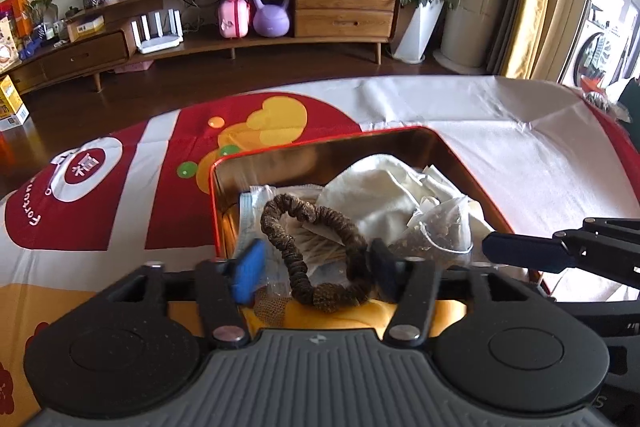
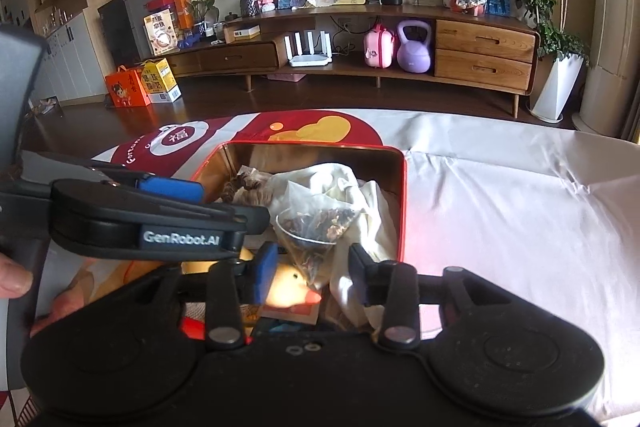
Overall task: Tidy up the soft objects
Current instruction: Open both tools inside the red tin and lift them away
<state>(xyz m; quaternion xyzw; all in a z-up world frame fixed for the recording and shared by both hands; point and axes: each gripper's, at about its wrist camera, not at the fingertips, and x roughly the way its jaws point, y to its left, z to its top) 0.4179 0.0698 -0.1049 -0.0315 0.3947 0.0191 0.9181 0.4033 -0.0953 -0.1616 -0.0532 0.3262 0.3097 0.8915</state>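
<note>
Left wrist view: left tongs released around scrunchie; right tongs released, tea sachet at twelve o'clock; scrunchie may spill over tin rim

both cams ride on the handheld grippers and look forward and down along the fingers, so each frame's bottom is filled by its own gripper body. left wrist view sits close over the near left end of the red tin, facing across the printed tablecloth toward the wooden tv cabinet. right wrist view hangs just as close over the tin's near right side, same general heading, a bit more wall on the left. the 2 views share the tin, the cloth, the cabinet and the purple kettlebell. each one also catches the other gripper poking in from the side.
</note>
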